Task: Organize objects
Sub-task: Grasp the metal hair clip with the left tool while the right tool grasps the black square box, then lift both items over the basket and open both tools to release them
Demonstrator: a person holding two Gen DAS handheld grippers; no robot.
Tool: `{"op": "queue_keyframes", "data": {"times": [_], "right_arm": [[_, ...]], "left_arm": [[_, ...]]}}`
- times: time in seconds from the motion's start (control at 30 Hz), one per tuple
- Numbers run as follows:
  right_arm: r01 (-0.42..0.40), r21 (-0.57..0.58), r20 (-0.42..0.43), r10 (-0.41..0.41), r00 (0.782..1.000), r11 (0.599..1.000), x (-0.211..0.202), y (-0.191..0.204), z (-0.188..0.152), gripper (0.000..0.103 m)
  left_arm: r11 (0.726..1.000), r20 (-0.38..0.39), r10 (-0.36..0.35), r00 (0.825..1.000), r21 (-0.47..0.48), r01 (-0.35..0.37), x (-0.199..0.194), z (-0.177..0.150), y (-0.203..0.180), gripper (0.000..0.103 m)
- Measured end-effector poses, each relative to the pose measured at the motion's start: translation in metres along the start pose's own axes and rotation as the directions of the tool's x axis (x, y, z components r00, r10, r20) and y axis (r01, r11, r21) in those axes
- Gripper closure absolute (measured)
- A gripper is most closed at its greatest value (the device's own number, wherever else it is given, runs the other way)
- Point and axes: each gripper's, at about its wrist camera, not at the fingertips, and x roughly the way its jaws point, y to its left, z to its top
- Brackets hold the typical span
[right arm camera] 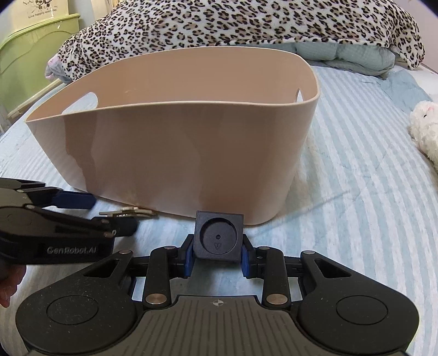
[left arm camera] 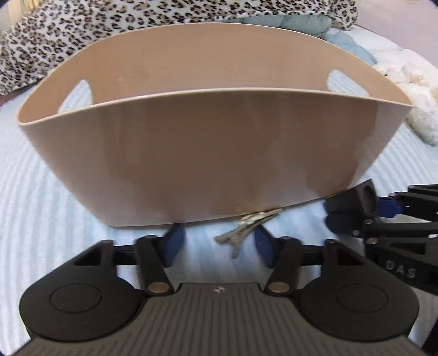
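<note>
Setting: a bed (right arm camera: 356,169) with a striped pale-blue cover; a beige basket (left arm camera: 213,153) stands on it, leopard blanket (right arm camera: 219,24) behind.
Right tongs (right arm camera: 217,258): closed narrow on a black cube (right arm camera: 218,238), held low just in front of the basket's near wall.
Left tongs (left arm camera: 216,245): spread wide, holding nothing, pads down at the cover on either side of the keys (left arm camera: 246,227).
Keys: a small metal bunch lying on the bed, touching or just beside the foot of the basket wall.
Basket contents: the inside walls that show are bare; the floor is hidden behind the near wall, so I cannot tell whether anything is in it.
Plush toy (right arm camera: 427,128): white, lying on the bed well to the right of the basket.
Progress: looks early. The cube is gripped but not yet over the rim; the keys are not yet gripped.
Left to do: probably lift the cube and keys into the basket, perhaps the plush toy too.
</note>
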Motion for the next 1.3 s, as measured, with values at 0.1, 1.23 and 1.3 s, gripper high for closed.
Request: {"op": "queue_keyframes", "data": {"times": [0.1, 1.23, 1.3], "right_arm": [[-0.004, 0.003, 0.004, 0.004, 1.000, 1.000, 0.000, -0.001, 0.000, 0.074], [-0.080, -0.014, 0.201, 0.082, 0.976, 0.997, -0.107, -0.006, 0.017, 0.074], [-0.086, -0.016, 0.230, 0.087, 0.969, 0.996, -0.116, -0.005, 0.023, 0.074]], "left_arm": [[0.999, -0.019, -0.025, 0.999, 0.020, 0.025, -0.001, 0.001, -0.005, 0.078], [0.997, 0.182, -0.063, 0.981, -0.026, 0.069, -0.137, 0.000, 0.020, 0.081], [0.997, 0.217, -0.066, 0.974, -0.028, 0.073, -0.148, 0.005, 0.019, 0.081]]}}
